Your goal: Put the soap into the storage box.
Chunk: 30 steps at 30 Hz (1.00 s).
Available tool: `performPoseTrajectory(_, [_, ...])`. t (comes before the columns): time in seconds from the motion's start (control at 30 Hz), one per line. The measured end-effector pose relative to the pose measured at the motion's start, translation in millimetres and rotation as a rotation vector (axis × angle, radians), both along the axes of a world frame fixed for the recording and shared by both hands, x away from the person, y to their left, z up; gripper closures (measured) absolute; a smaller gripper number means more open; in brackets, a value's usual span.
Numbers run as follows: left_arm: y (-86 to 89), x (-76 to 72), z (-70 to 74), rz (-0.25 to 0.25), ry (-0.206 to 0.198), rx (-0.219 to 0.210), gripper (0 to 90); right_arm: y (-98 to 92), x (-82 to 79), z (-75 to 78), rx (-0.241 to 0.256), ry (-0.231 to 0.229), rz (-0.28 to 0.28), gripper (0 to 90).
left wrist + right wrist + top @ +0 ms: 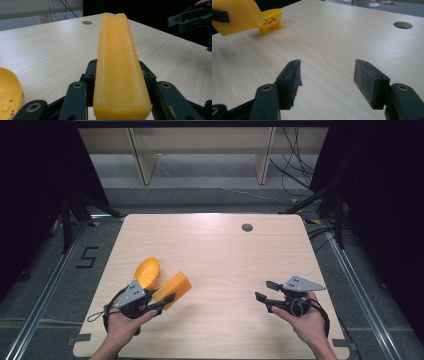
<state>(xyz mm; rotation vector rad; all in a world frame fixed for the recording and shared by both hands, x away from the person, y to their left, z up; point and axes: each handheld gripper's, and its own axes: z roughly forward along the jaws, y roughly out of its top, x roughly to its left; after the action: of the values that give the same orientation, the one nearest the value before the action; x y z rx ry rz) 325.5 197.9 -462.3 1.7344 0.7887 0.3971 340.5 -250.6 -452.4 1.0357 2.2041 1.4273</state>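
Orange block [173, 289] — long axis away from left claw [165, 301], clamped; right claw [265, 291] agape, empty

Black numeral 5 [88, 257] taped on the grey floor [60, 285] left of the counter [220, 250], readable in the high view, no other text, label or brand legible on the counter or on anything lying there

Pale wood table [215, 250]; grey floor [40, 285]; dark curtains [30, 170] on both sides.
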Motion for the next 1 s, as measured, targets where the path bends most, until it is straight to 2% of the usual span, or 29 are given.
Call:
performPoseTrajectory(0.03, [1.4, 0.7, 0.6, 0.003, -0.004, 0.001, 60.5, -0.4, -1.8, 0.6, 0.008, 0.010, -0.015, 38.9])
performPoseTrajectory(0.07, [1.6, 1.1, 0.6, 0.011, 0.002, -0.019, 60.5, -1.3, -2.8, 0.6, 0.018, 0.007, -0.019, 38.8])
performPoseTrajectory(0.1, [4.4, 2.0, 2.4, 0.022, -0.014, -0.012, 60.6, -4.7, -4.3, 1.7, 0.008, -0.017, -0.052, 38.9])
performPoseTrajectory(0.13, [4.4, 2.0, 2.4, 0.022, -0.014, -0.012, 60.5, -5.3, -5.1, 1.7, 0.017, -0.026, -0.074, 38.9])
performPoseTrajectory(0.17, [6.3, 1.6, 4.1, 0.036, -0.015, -0.001, 60.5, -10.1, -4.4, 3.5, -0.013, -0.050, -0.076, 39.0])
performPoseTrajectory(0.2, [7.7, 1.3, 5.2, 0.053, -0.012, -0.010, 60.5, -10.1, -4.4, 3.5, -0.013, -0.050, -0.076, 39.0])
performPoseTrajectory(0.23, [9.0, 2.2, 5.8, 0.059, -0.022, -0.020, 60.5, -12.2, -7.1, 4.2, 0.012, -0.031, -0.132, 39.6])
performPoseTrajectory(0.27, [10.4, 2.4, 6.8, 0.070, -0.022, -0.015, 60.5, -12.2, -7.1, 4.2, 0.012, -0.031, -0.132, 39.6])
performPoseTrajectory(0.3, [12.1, 3.3, 7.6, 0.083, -0.021, -0.028, 60.5, -12.6, -7.5, 3.9, 0.025, -0.030, -0.146, 39.6])
performPoseTrajectory(0.33, [14.0, 3.7, 9.0, 0.101, -0.012, -0.022, 60.6, -16.9, -7.6, 4.4, 0.020, -0.013, -0.179, 39.5])
performPoseTrajectory(0.4, [15.7, 6.4, 9.8, 0.127, 0.001, -0.044, 60.6, -18.1, -7.4, 4.1, 0.031, -0.002, -0.182, 39.3])
performPoseTrajectory(0.43, [15.9, 7.2, 10.0, 0.135, 0.000, -0.043, 60.6, -21.2, -6.2, 4.5, 0.020, -0.008, -0.182, 39.2])
performPoseTrajectory(0.47, [15.6, 7.5, 10.1, 0.150, 0.000, -0.042, 60.5, -21.7, -5.2, 4.5, 0.041, -0.014, -0.190, 39.2])
performPoseTrajectory(0.5, [16.5, 7.4, 10.4, 0.173, -0.004, -0.028, 60.6, -22.4, -5.7, 5.6, 0.032, -0.008, -0.195, 39.2])
performPoseTrajectory(0.53, [16.5, 7.4, 10.4, 0.173, -0.004, -0.028, 60.6, -22.0, -5.1, 5.5, 0.043, -0.009, -0.198, 39.1])
performPoseTrajectory(0.57, [17.4, 7.2, 10.8, 0.207, -0.012, -0.013, 60.5, -23.1, -4.3, 6.3, 0.030, -0.016, -0.193, 39.1])
performPoseTrajectory(0.6, [17.4, 7.2, 10.8, 0.207, -0.012, -0.013, 60.6, -23.1, -4.3, 6.3, 0.030, -0.016, -0.193, 39.1])
performPoseTrajectory(0.63, [17.7, 7.0, 11.2, 0.231, -0.013, -0.004, 60.6, -20.8, -3.5, 5.3, 0.053, -0.004, -0.205, 39.0])
performPoseTrajectory(0.7, [18.5, 7.0, 12.0, 0.268, -0.010, -0.006, 60.5, -22.0, -0.7, 4.8, 0.046, -0.011, -0.176, 38.8])
performPoseTrajectory(0.73, [18.6, 7.1, 12.5, 0.278, -0.013, -0.001, 60.6, -19.4, -1.4, 3.7, 0.067, 0.017, -0.184, 38.8])
performPoseTrajectory(0.83, [18.7, 8.0, 15.0, 0.314, -0.021, 0.009, 60.6, -19.4, 0.0, 1.9, 0.043, 0.011, -0.156, 38.7])
performPoseTrajectory(0.87, [18.5, 8.6, 16.0, 0.323, -0.020, 0.013, 60.6, -20.5, 0.8, 2.1, 0.036, -0.007, -0.146, 38.7])
performPoseTrajectory(1.0, [19.9, 11.7, 19.2, 0.374, -0.020, 0.004, 60.6, -19.1, -0.9, 2.6, 0.043, -0.003, -0.155, 38.7])
